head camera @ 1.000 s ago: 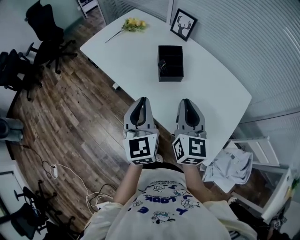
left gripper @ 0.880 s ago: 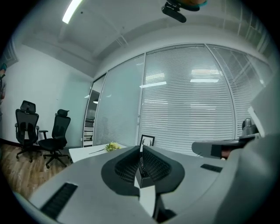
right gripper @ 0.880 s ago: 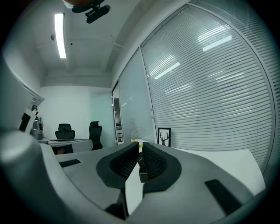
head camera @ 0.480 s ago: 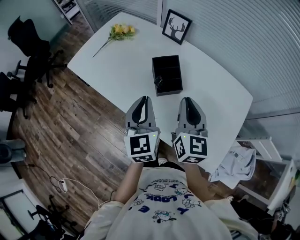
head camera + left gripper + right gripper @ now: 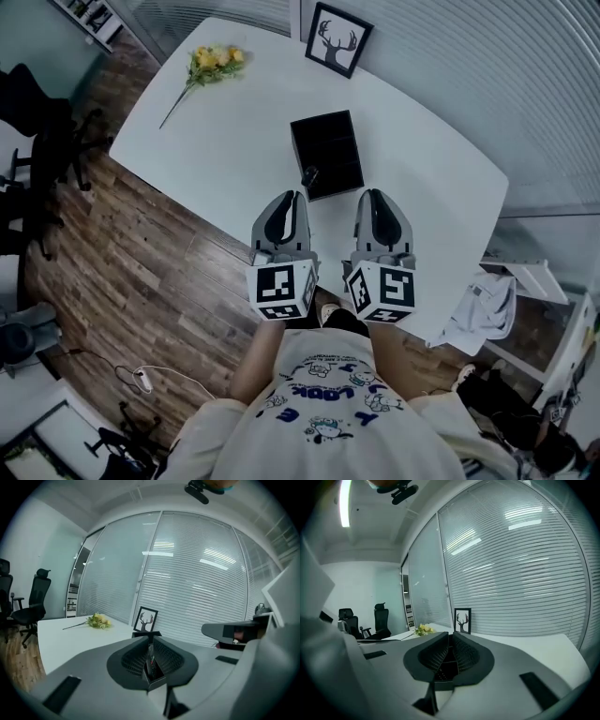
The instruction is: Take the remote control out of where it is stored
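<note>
**Head view.** White tabletop (image 5: 225, 150). Black divided storage box (image 5: 328, 152) near its middle, beyond both grippers. The remote control (image 5: 309, 175) stands on end in the box's near-left corner, its top poking above the rim. Yellow flowers (image 5: 212, 62) lie at the far left and a framed deer picture (image 5: 337, 38) stands at the far edge. Left gripper (image 5: 285, 201) and right gripper (image 5: 374, 199) are held side by side at the near edge, well short of the box.

**Left gripper view.** Jaws pressed together with nothing between them. Past their tips the remote shows upright in the box, button face visible.

**Right gripper view.** Jaws pressed together, empty. They point at the box, with the picture and flowers beyond.

**Handling, judged.** Probably light, stiff plastic with smooth, somewhat slippery sides and soft buttons. Best hold: the exposed top end, pinched across its two long edges and not across the button face, then drawn straight up. The box looks light and may lift with it, so the other gripper could steady the rim.
</note>
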`<action>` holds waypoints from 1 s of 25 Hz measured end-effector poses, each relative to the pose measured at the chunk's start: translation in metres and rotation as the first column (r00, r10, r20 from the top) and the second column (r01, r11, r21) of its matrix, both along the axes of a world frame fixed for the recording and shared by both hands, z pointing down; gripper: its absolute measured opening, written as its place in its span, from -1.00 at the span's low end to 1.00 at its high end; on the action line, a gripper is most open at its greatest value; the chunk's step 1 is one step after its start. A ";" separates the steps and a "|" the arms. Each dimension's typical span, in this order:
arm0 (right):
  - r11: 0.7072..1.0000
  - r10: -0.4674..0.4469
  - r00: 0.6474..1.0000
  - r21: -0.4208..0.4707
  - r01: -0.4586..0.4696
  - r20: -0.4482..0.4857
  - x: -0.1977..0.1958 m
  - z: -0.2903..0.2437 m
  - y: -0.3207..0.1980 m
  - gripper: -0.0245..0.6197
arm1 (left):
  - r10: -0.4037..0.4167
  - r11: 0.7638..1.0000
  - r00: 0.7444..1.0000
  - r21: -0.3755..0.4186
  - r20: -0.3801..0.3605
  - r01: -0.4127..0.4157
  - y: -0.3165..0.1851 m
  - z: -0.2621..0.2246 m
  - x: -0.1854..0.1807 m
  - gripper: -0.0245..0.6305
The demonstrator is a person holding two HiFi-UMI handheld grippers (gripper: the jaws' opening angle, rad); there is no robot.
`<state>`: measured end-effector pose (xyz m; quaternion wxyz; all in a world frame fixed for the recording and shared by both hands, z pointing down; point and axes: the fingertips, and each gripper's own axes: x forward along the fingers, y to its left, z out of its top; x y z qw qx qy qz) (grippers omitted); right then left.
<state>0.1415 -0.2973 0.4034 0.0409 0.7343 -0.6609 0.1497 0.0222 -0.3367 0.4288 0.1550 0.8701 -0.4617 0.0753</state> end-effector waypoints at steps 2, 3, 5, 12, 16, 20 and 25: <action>1.000 0.011 1.000 -0.015 -0.011 -0.002 0.002 0.006 -0.007 -0.77 | 0.029 0.999 0.999 -0.023 -0.016 -0.030 -0.006 0.009 0.005 -0.75; 1.000 0.016 1.000 -0.022 -0.016 -0.003 0.003 0.010 -0.010 -0.77 | 0.045 0.998 0.999 -0.033 -0.024 -0.046 -0.009 0.014 0.008 -0.70; 0.999 0.030 1.000 -0.035 -0.030 -0.003 0.006 0.016 -0.015 -0.77 | 0.075 0.996 0.997 -0.049 -0.035 -0.077 -0.014 0.022 0.013 -0.64; 0.995 0.057 0.998 -0.079 -0.056 0.006 0.007 0.039 -0.026 -0.77 | 0.149 0.983 0.988 -0.102 -0.029 -0.151 -0.028 0.053 0.024 -0.45; 0.992 0.066 0.998 -0.111 -0.065 0.009 0.006 0.056 -0.031 -0.77 | 0.188 0.975 0.982 -0.119 -0.015 -0.188 -0.032 0.067 0.033 -0.44; 0.988 0.066 0.998 -0.138 -0.064 0.015 0.007 0.067 -0.036 -0.77 | 0.206 0.972 0.978 -0.113 0.005 -0.204 -0.037 0.072 0.041 -0.44; 0.987 0.073 0.997 -0.148 -0.069 0.022 0.013 0.075 -0.041 -0.77 | 0.226 0.967 0.974 -0.131 0.031 -0.220 -0.045 0.083 0.052 -0.44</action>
